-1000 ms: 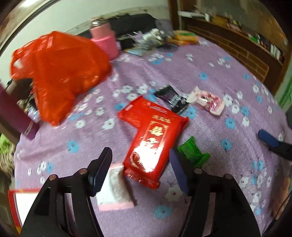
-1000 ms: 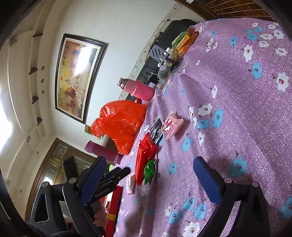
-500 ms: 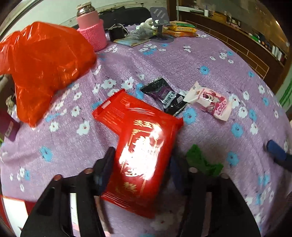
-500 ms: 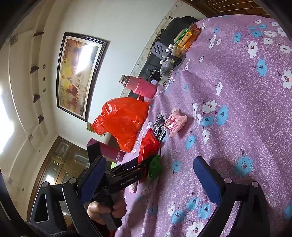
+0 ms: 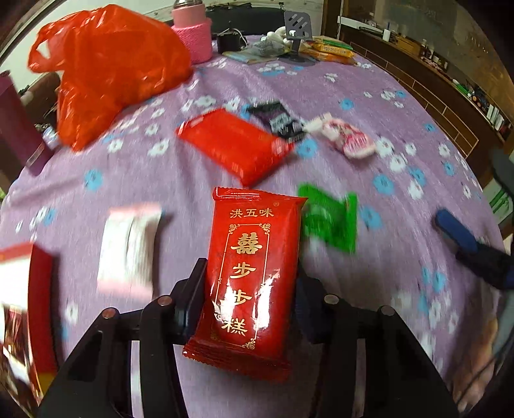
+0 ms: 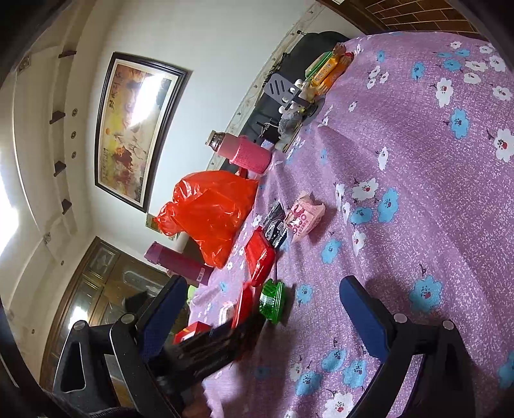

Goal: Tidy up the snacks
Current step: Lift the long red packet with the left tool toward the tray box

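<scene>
My left gripper (image 5: 249, 302) is shut on a red snack packet with gold characters (image 5: 252, 273) and holds it above the purple flowered tablecloth (image 5: 401, 106). A second red packet (image 5: 234, 144), a black packet (image 5: 278, 119), a pink packet (image 5: 350, 138), a green packet (image 5: 331, 218) and a white packet (image 5: 128, 247) lie on the cloth. My right gripper (image 6: 257, 315) is open and empty over the cloth; one blue fingertip (image 5: 456, 228) shows at the right of the left wrist view. The held red packet (image 6: 244, 305) and green packet (image 6: 273, 300) show in the right wrist view.
An orange plastic bag (image 5: 106, 67) lies at the back left. A pink flask (image 5: 192, 35) and a phone stand (image 5: 297, 25) stand at the far edge, with yellow snack boxes (image 5: 334, 49). A maroon bottle (image 5: 16, 128) lies at the left. A red box (image 5: 22, 289) is near left.
My left gripper closed on the top red packet and lifted it back off the pile, uncovering the second red packet. The right gripper stayed open and shifted slightly.
</scene>
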`<state>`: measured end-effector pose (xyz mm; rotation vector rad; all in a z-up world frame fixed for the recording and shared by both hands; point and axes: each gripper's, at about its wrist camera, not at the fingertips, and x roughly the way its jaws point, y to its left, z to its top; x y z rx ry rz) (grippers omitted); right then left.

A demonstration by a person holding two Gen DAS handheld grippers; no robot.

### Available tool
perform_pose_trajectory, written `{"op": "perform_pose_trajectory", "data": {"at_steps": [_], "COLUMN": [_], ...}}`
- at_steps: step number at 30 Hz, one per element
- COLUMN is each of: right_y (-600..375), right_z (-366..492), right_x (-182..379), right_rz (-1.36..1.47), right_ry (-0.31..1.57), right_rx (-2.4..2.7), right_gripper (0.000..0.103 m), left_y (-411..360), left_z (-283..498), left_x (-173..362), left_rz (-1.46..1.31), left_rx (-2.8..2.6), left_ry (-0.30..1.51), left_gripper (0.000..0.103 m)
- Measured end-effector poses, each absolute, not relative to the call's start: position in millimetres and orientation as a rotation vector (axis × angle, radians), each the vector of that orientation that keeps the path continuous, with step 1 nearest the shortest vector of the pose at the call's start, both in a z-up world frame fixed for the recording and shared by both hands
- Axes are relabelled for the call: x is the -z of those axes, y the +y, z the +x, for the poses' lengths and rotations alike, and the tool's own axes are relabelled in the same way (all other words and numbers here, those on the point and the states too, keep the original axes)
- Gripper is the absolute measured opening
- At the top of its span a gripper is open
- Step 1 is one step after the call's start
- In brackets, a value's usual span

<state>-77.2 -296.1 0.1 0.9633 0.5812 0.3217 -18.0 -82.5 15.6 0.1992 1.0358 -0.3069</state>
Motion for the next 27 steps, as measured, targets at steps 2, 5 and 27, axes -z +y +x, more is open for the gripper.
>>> {"op": "perform_pose_trajectory", "data": {"at_steps": [2, 5, 27], "right_y": [-295, -294, -257], "right_z": [-76, -76, -46], "right_x": [0, -1, -31], "right_rz": [0.954, 0.942, 0.743], "right_ry": [0.586, 0.592, 0.724], "right_rx": [-0.319, -0.314, -0.258], "right_gripper": [0.097, 0.097, 0.096], "left_y": [-76, -64, 62], "left_z": [-34, -56, -117], "left_x": [-16, -17, -70], "left_rz": [0.203, 0.199, 0.023], "left_rx": [0.304, 0.295, 0.157], "left_ry": [1.046, 1.072, 0.906], "left_gripper": [0.047, 0.047, 0.046]}}
